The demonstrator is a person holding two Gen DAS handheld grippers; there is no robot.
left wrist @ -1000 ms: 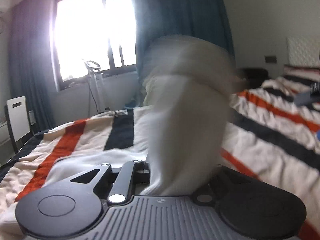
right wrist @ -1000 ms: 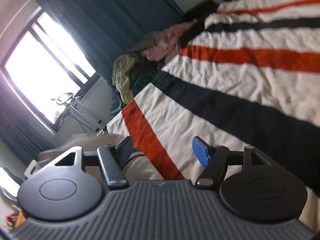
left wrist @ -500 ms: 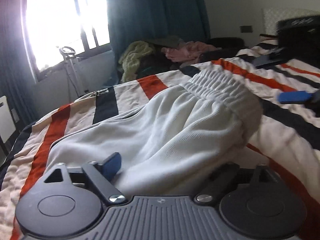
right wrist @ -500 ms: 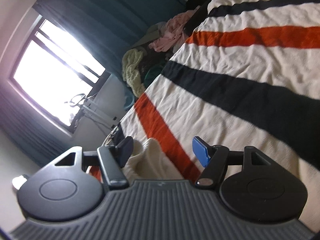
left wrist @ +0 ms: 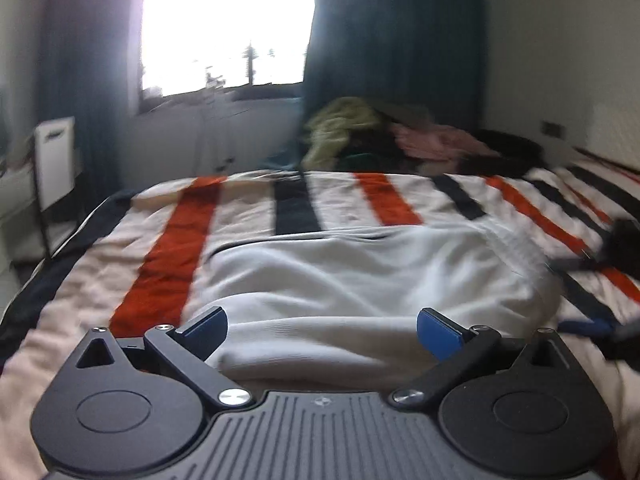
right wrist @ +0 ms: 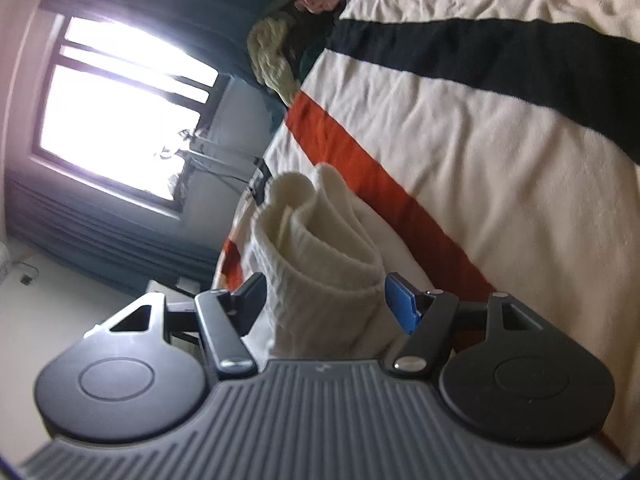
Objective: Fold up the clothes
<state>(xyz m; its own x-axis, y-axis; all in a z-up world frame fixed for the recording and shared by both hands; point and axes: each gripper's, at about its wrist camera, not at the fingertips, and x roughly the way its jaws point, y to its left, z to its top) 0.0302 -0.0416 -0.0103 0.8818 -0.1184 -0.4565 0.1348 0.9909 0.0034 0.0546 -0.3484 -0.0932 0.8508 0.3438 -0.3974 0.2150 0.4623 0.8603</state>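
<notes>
**Fold step: left side released, right side at the edge**

The white sweatpants point(left wrist: 360, 280) lie on the striped bed point(left wrist: 172, 256). The left gripper point(left wrist: 320, 328) is opening, its jaws clear of the cloth. The right gripper point(right wrist: 324, 296) is spread around the folded ribbed edge point(right wrist: 320, 240); contact cannot be confirmed. Next move, by judgement: pinch that edge and carry it across.

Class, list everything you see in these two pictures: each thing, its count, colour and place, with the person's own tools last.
Garment: one, white, folded on the bed.
Blanket: one, cream with orange and black stripes, covering the bed.
Clothes pile: one, green, pink and dark, beyond the bed.
Curtains: dark teal, beside the window.
Window: one, bright, far wall.
Left gripper: one, black, blue pads, jaws opening, clear of the garment.
Right gripper: one, black, straddling the garment's ribbed edge.
</notes>
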